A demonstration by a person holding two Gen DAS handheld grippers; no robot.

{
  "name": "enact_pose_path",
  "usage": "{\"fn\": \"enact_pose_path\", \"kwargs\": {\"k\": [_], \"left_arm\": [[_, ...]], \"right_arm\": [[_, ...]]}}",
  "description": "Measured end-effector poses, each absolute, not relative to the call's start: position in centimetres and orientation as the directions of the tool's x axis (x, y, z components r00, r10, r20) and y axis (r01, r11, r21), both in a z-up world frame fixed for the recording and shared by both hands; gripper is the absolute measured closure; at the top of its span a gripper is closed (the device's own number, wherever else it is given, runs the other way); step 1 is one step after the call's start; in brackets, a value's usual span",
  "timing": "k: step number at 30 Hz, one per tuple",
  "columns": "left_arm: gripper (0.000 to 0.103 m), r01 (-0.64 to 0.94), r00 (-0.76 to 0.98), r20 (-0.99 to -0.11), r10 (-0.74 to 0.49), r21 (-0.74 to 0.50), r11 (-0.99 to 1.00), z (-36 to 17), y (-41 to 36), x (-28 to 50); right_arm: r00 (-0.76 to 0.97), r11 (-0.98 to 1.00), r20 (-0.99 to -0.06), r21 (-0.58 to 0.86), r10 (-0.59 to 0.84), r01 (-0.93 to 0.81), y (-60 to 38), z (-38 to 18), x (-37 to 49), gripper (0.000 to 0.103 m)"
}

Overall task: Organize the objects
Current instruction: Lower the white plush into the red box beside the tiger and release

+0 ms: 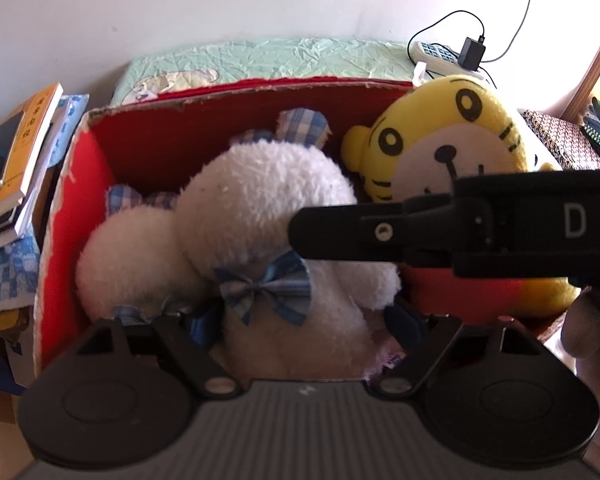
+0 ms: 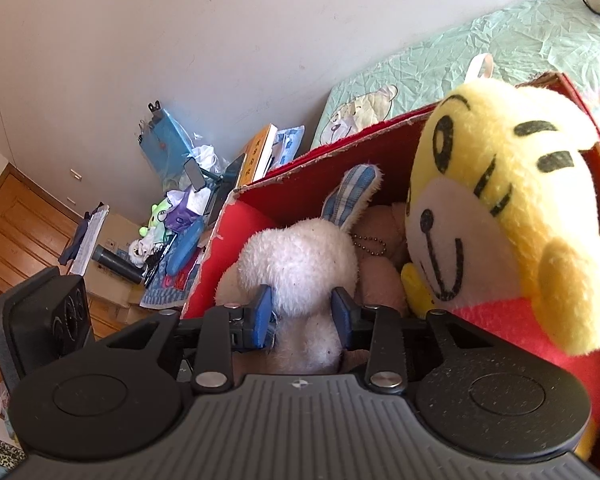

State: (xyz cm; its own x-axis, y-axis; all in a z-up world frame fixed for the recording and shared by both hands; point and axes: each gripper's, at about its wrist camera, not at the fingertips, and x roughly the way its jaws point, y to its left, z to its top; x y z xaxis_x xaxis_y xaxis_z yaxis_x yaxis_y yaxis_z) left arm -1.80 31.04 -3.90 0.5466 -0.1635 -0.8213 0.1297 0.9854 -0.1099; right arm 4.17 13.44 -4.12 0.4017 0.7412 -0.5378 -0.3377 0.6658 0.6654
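Observation:
A red cardboard box (image 1: 240, 92) (image 2: 300, 160) holds a white plush rabbit (image 1: 260, 192) (image 2: 300, 264) with blue plaid ears and bow. A yellow tiger plush (image 1: 440, 136) (image 2: 500, 208) sits at its right end. My left gripper (image 1: 304, 322) straddles the rabbit's body, and fur fills the gap against both blue pads. My right gripper (image 2: 302, 316) pinches a rounded white part of the rabbit between its blue pads. One of its black fingers (image 1: 340, 232) reaches in from the right over the rabbit. A brown plush (image 2: 380, 240) with a ball chain lies behind the rabbit.
Stacked books with a phone on top (image 1: 16, 160) stand left of the box. A green bedcover (image 1: 280, 60) lies behind it, with a power strip and charger (image 1: 440, 54) at the far right. Clutter (image 2: 180, 208) and a wooden door (image 2: 16, 232) are further left.

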Motion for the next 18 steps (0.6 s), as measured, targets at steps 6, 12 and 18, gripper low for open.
{"fn": "enact_pose_path", "kwargs": {"k": [6, 12, 18], "left_arm": [[0.019, 0.112, 0.566, -0.813, -0.138, -0.089, 0.990, -3.1, 31.0, -2.6], [0.016, 0.111, 0.620, -0.780, -0.078, -0.011, 0.994, -1.8, 30.0, -4.4], [0.017, 0.110, 0.642, -0.765, -0.042, 0.038, 0.993, -0.8, 28.1, -5.2]], "right_arm": [[0.437, 0.666, -0.514, 0.661, 0.738, -0.345, 12.5, -3.4, 2.6, 0.064], [0.488, 0.686, -0.502, 0.638, 0.715, -0.349, 11.0, -2.8, 0.7, 0.059], [0.520, 0.687, -0.480, 0.640, 0.706, -0.344, 8.4, -2.4, -0.6, 0.059]]}}
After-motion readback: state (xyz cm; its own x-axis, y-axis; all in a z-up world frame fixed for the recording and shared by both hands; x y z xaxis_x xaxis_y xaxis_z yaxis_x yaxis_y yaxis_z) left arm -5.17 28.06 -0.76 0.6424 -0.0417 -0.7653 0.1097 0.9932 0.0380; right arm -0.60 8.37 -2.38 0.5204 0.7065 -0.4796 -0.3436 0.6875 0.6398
